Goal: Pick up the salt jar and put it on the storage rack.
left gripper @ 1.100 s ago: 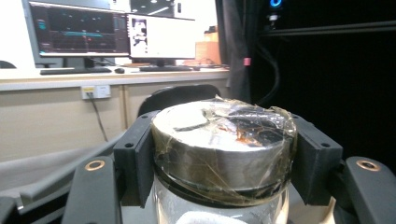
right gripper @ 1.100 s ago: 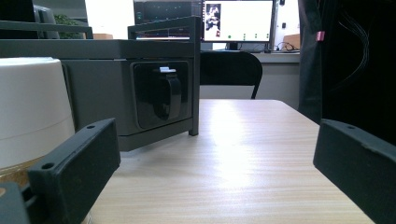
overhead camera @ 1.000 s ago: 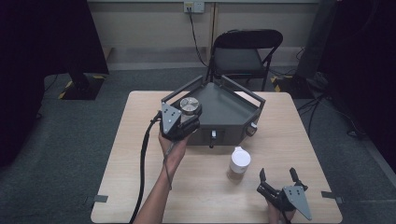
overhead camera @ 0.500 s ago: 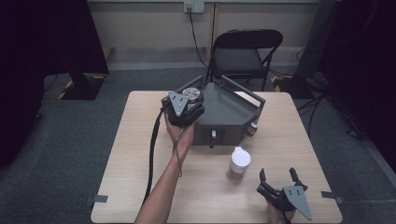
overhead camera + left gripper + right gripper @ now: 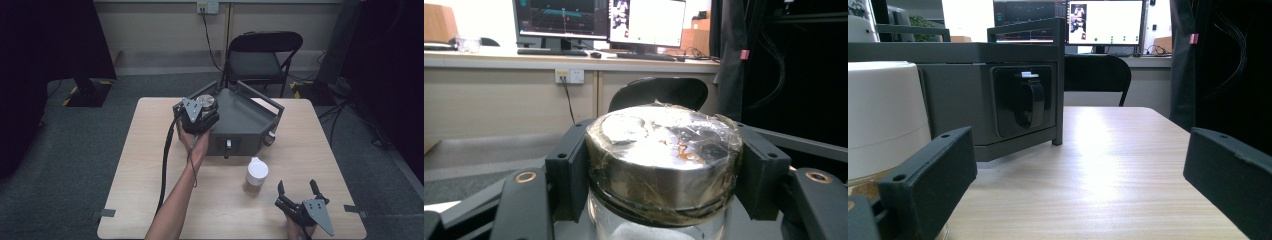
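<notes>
While the left tool (image 5: 200,111) clamps a foil-lidded glass jar (image 5: 664,165) by its lid, jar sits between both pads, upper centre of the high view, over the grey box (image 5: 245,122). Left gripper view reveals foil wrinkles. Right tool (image 5: 298,192) rests open on the desk (image 5: 325,150), lower right, beside white-lidded jar (image 5: 256,175).

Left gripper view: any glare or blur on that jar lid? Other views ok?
Left gripper view: bright glare patches on the metal lid, its wrapping wrinkled; the monitors behind wash out. Right gripper view: the near fingers are soft, the tabletop carries a broad sheen. High view: dim at the edges, the table evenly lit, the white-capped jar sharp.
</notes>
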Demonstrator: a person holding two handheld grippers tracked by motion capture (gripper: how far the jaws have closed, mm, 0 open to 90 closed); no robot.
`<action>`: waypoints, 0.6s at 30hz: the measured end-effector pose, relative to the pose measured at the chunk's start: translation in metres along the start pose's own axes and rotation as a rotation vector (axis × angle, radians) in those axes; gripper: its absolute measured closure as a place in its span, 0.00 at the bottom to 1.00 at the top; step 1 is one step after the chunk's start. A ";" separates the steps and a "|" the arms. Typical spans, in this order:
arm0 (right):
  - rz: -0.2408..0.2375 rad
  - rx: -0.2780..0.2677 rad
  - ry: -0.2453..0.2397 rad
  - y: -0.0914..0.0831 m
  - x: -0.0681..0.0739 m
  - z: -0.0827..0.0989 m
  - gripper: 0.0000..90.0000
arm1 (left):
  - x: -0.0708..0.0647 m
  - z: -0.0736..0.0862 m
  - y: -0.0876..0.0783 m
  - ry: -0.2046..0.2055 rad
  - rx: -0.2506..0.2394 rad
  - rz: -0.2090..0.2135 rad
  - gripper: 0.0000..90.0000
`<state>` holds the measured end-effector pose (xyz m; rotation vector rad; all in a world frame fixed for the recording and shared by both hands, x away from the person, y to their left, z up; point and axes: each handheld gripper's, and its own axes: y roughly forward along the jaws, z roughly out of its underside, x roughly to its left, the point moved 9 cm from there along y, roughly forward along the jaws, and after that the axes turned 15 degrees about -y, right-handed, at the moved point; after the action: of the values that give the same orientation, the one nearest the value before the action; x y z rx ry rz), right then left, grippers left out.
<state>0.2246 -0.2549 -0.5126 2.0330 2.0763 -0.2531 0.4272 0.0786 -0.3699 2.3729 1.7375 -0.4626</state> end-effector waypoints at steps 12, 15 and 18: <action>0.000 0.000 0.000 0.000 0.000 0.000 0.00 | -0.003 0.010 0.004 0.055 0.014 -0.021 0.38; 0.001 0.000 0.000 0.000 0.000 0.000 0.00 | -0.003 0.011 0.004 0.055 0.013 -0.020 0.38; 0.001 0.001 0.000 0.000 0.000 0.000 0.00 | -0.003 0.013 0.004 0.057 0.001 -0.018 0.38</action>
<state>0.2244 -0.2548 -0.5126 2.0342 2.0753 -0.2542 0.4287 0.0708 -0.3814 2.3953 1.7846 -0.4031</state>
